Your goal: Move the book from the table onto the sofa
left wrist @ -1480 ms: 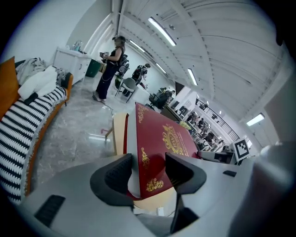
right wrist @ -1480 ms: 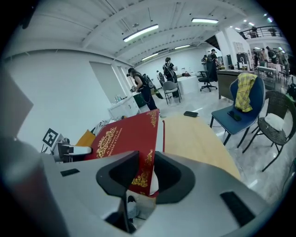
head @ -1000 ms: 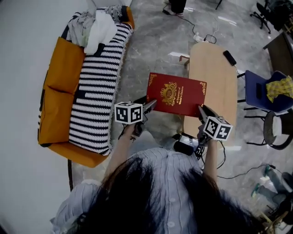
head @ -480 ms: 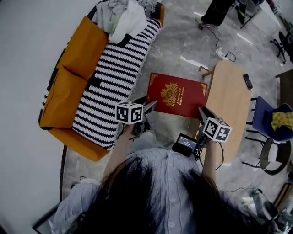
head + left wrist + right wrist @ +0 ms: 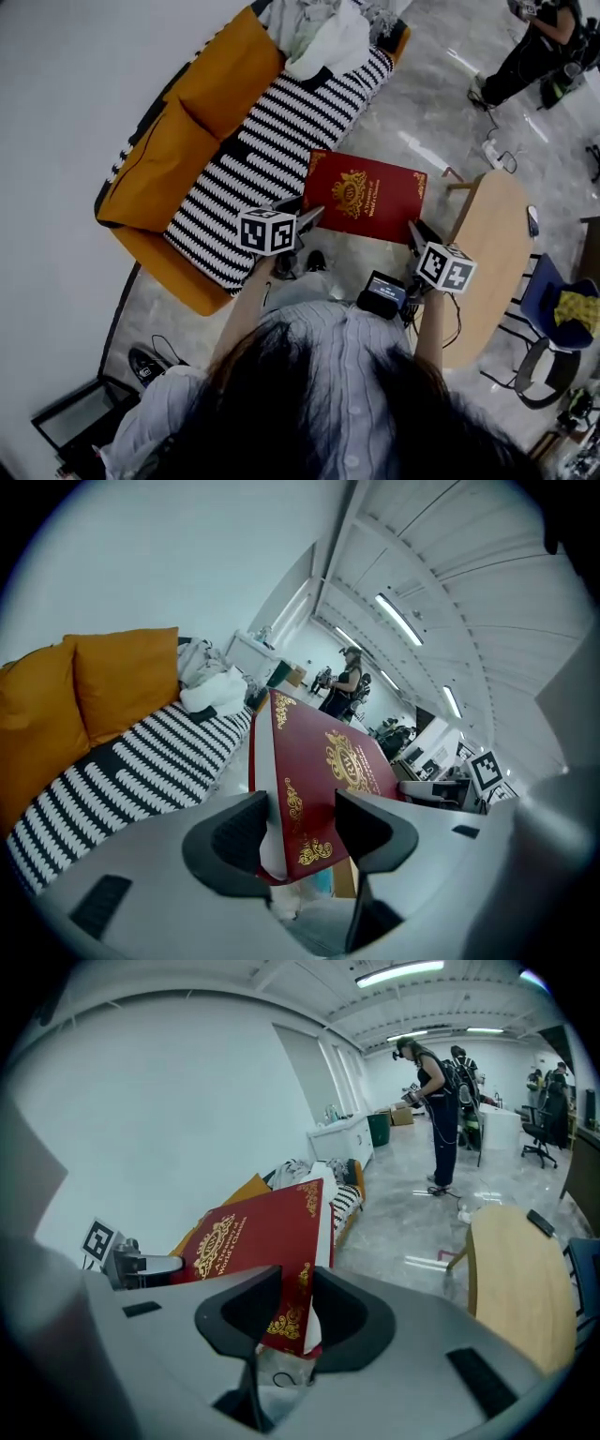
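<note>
"World Classics" on book cover

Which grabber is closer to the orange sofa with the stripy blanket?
Left. The left gripper holds the red gold-printed book by a corner right beside the orange sofa; the right gripper holds the opposite corner, farther off, by the light wooden table.

Sofa w/ striped blanket, clothes

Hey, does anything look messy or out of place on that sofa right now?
Yes: a heap of crumpled clothes sits at the far end of the sofa, on the striped blanket. The rest of the seat looks tidy.
</note>
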The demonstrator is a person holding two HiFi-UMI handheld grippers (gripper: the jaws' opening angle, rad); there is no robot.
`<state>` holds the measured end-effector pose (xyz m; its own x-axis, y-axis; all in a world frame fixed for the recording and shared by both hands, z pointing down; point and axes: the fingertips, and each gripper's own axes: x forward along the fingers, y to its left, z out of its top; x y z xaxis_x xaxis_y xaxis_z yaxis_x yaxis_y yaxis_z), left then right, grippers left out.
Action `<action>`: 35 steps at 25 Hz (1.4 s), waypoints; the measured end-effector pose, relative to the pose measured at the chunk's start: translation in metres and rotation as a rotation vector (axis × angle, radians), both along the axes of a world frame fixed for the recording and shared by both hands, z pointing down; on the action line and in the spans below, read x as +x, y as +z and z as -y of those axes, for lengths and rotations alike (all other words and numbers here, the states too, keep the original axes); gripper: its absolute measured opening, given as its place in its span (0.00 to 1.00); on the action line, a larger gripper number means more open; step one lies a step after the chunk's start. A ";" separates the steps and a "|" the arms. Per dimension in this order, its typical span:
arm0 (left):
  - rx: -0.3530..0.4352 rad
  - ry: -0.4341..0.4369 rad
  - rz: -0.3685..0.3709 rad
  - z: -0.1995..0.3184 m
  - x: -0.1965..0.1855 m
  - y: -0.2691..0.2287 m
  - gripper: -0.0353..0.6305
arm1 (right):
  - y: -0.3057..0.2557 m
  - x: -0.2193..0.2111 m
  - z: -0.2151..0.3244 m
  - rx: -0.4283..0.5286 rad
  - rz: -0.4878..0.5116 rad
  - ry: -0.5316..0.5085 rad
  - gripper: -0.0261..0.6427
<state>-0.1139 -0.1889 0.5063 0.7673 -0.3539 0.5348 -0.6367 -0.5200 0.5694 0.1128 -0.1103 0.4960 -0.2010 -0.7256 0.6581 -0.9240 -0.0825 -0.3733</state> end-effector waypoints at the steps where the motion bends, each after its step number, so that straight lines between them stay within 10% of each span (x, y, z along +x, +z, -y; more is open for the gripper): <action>1: -0.003 -0.015 -0.001 0.000 -0.007 0.001 0.41 | 0.000 -0.005 0.004 -0.001 -0.004 -0.016 0.21; 35: -0.157 -0.458 0.030 0.169 -0.128 0.048 0.41 | 0.041 -0.123 0.299 -0.113 -0.017 -0.534 0.21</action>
